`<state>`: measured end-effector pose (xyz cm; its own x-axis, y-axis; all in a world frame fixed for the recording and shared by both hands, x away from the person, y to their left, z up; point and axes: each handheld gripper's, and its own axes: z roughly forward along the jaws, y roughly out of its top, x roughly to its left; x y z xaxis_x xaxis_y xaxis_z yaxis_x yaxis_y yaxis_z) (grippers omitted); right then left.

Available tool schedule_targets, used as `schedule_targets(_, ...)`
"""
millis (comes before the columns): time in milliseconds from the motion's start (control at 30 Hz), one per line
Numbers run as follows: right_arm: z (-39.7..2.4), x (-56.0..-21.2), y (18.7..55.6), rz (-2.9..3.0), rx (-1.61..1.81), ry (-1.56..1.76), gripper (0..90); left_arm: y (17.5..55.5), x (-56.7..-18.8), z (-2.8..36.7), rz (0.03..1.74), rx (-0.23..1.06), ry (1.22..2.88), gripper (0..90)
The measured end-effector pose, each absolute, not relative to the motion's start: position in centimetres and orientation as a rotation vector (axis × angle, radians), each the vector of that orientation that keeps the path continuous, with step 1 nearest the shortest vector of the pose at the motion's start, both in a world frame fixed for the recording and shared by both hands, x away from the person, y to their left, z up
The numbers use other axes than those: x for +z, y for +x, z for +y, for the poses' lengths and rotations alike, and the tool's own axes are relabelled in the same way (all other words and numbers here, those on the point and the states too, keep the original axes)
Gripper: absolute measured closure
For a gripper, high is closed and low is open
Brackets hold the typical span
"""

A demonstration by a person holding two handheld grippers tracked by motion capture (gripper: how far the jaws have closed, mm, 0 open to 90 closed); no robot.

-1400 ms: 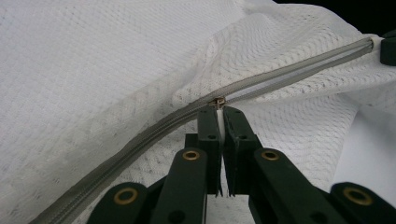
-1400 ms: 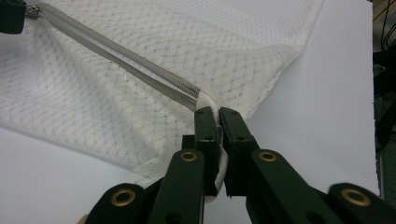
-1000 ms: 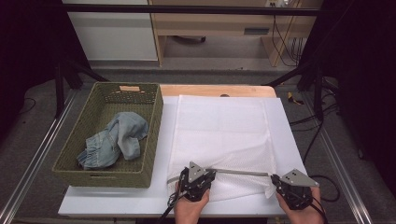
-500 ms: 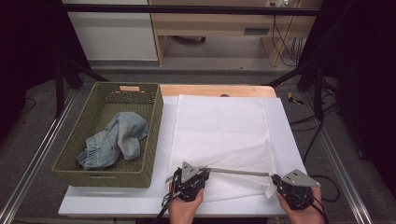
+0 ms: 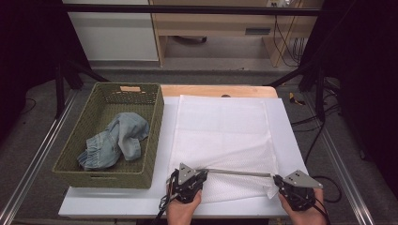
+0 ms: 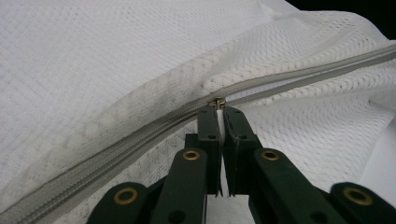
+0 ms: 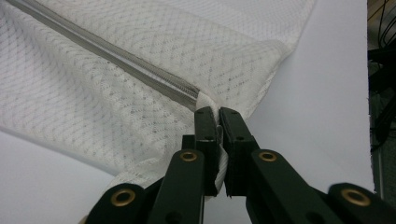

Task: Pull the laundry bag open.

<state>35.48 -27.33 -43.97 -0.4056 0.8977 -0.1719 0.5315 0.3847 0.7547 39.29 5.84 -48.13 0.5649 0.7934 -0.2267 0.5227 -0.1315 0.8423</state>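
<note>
Left tool [image 5: 196, 176] shifted; jeans [image 5: 115, 140] fill basket [image 5: 155, 122].

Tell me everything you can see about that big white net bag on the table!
The white mesh laundry bag lies flat on the white table, beside a green woven basket. Its fabric looks thin and netted. A grey zipper runs along its near edge, pulled taut. The left hand-held gripper pinches the zipper's slider; the right hand-held gripper pinches the bag's corner at the zipper's end.
</note>
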Motion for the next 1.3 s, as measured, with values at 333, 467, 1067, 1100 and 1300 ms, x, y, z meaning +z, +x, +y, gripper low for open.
schedule_targets(333,-27.4,-44.0,35.5,2.075,0.831,1.219,86.7,39.4,-48.3,6.5,1.102,0.358,1.792,86.4)
schedule_targets(467,-27.4,-44.0,35.5,2.074,0.828,1.220,86.7,39.4,-48.2,6.7,1.102,0.367,1.795,86.4)
schedule_targets(1067,-27.4,-43.9,35.4,2.072,0.834,1.223,86.7,39.4,-48.2,7.9,1.133,0.405,1.784,86.4)
schedule_targets(1100,-27.4,-43.9,35.5,2.074,0.833,1.216,86.7,39.4,-48.2,8.0,1.135,0.407,1.782,86.4)
schedule_targets(1300,-27.5,-43.9,35.5,2.071,0.832,1.225,86.7,39.4,-48.3,8.4,1.145,0.408,1.776,86.4)
